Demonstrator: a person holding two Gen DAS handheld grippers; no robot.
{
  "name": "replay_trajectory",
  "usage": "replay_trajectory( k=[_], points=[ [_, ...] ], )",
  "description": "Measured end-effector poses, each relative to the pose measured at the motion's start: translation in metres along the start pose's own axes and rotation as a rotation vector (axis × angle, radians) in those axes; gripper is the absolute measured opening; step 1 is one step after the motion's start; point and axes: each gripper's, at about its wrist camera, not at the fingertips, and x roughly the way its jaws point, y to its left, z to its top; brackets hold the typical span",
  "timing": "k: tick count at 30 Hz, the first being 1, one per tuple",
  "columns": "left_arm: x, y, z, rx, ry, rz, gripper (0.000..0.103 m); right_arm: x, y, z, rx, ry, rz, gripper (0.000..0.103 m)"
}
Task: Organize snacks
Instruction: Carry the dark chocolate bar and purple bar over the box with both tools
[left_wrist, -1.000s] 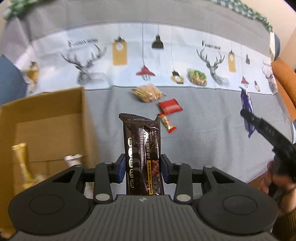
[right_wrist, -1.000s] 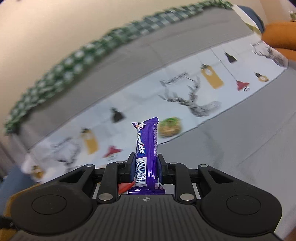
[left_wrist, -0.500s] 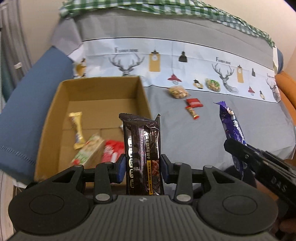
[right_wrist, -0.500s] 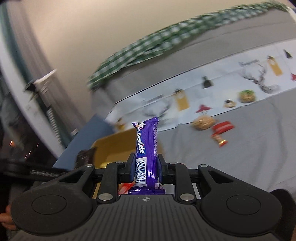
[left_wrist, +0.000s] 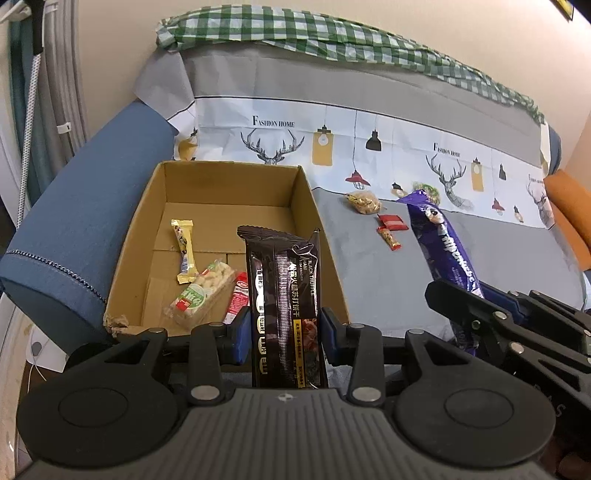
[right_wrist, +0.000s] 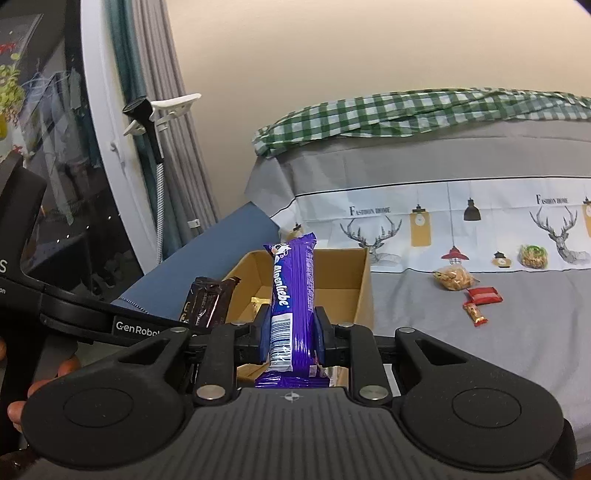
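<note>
My left gripper (left_wrist: 283, 334) is shut on a black cracker packet (left_wrist: 282, 291) that stands upright between its blue pads, at the near right edge of an open cardboard box (left_wrist: 147, 221). Inside the box lie a yellow bar (left_wrist: 183, 244), a green-and-white packet (left_wrist: 201, 295) and a red packet (left_wrist: 236, 297). My right gripper (right_wrist: 291, 334) is shut on a purple chocolate bar (right_wrist: 293, 295), held upright in front of the box (right_wrist: 360, 291). That bar (left_wrist: 443, 243) also shows to the right in the left wrist view. The black packet (right_wrist: 207, 301) shows at the left in the right wrist view.
On the grey sofa cover lie a bag of nuts (left_wrist: 362, 202), a red wrapper (left_wrist: 393, 222), a small red stick (left_wrist: 389, 238) and a green snack (right_wrist: 533, 255). A blue armrest (left_wrist: 85, 221) flanks the box at the left. An orange cushion (left_wrist: 570, 218) sits far right.
Both grippers have swung left from the loose snacks toward the cardboard box, each still holding its bar. The whole box and its contents have come into view.
</note>
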Motion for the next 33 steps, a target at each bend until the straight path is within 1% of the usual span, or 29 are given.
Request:
replay_trajectory(
  k=[8, 33],
  points=[
    [-0.009, 0.005, -0.003, -0.010, -0.025, -0.009, 0.043, 0.000, 0.015, 0.002, -0.051, 0.000, 0.016, 0.024],
    [-0.001, 0.003, 0.001, -0.013, -0.005, -0.003, 0.043, 0.010, 0.013, 0.002, -0.041, 0.034, 0.027, 0.024]
  ],
)
